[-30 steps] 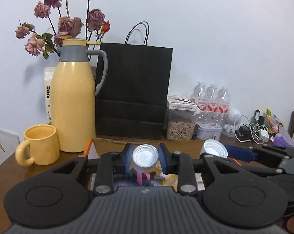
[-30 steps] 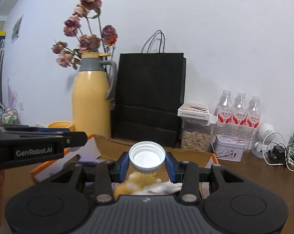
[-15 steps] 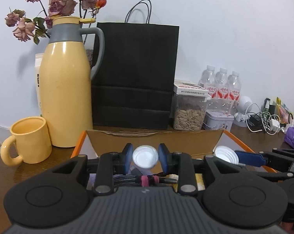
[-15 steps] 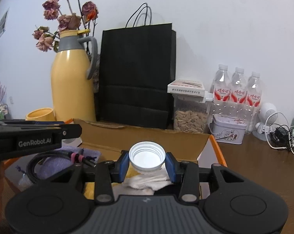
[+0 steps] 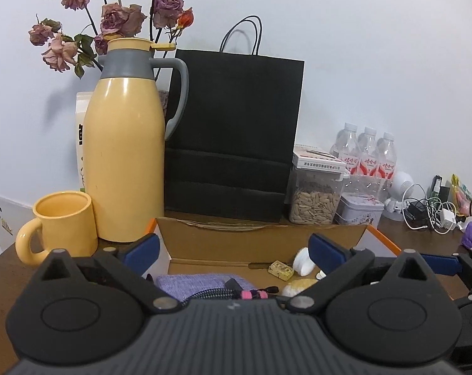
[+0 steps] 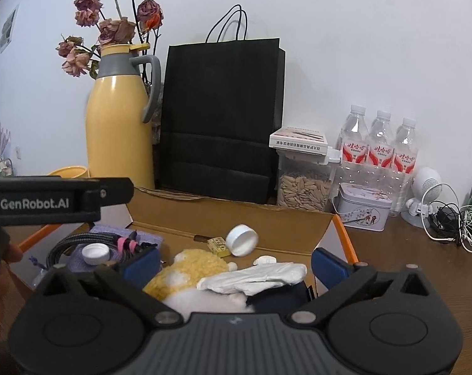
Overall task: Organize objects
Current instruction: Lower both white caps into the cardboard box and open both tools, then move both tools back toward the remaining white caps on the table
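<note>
Both grippers hover over the cardboard box [image 6: 267, 218], jaws opening wide w/ nothing between them: left gripper [image 5: 233, 248], right gripper [image 6: 236, 264]. Two white caps are already in the box: the larger white cap [image 6: 241, 239] tilted on edge near the back wall, beside a little yellow block, and the small white cap [image 6: 95, 254] lying on the coiled cable [image 6: 79, 242]. Looks like that drop is done. Mug [image 5: 62, 223], thermos etc. stand outside; can't tell if they're meant to go in.
</note>
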